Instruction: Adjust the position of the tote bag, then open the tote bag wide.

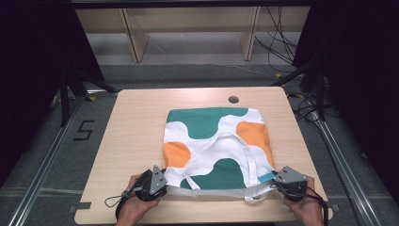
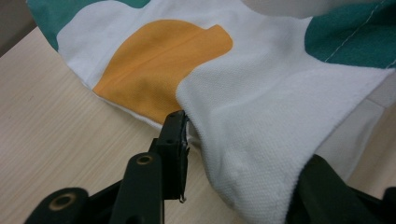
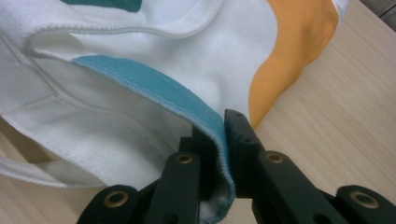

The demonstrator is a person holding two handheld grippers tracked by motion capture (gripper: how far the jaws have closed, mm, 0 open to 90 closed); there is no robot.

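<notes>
A cloth tote bag (image 1: pixel 211 141) with green, orange and white patches lies flat on the wooden table (image 1: pixel 136 122), its handles folded over it. My left gripper (image 1: pixel 165 184) sits at the bag's near left corner. In the left gripper view the white corner of the bag (image 2: pixel 261 93) bulges loosely between the wide-set jaws of the left gripper (image 2: pixel 247 149), which is open. My right gripper (image 1: pixel 275 183) is at the near right corner. In the right gripper view the right gripper (image 3: pixel 220 128) is shut on the blue-trimmed edge (image 3: pixel 154 88) of the bag.
A round cable hole (image 1: pixel 233 99) sits near the table's far edge. Wooden shelf legs (image 1: pixel 136 42) and loose cables (image 1: pixel 277 42) stand on the floor beyond. Both hands are close to the table's near edge, and bare tabletop lies left and right of the bag.
</notes>
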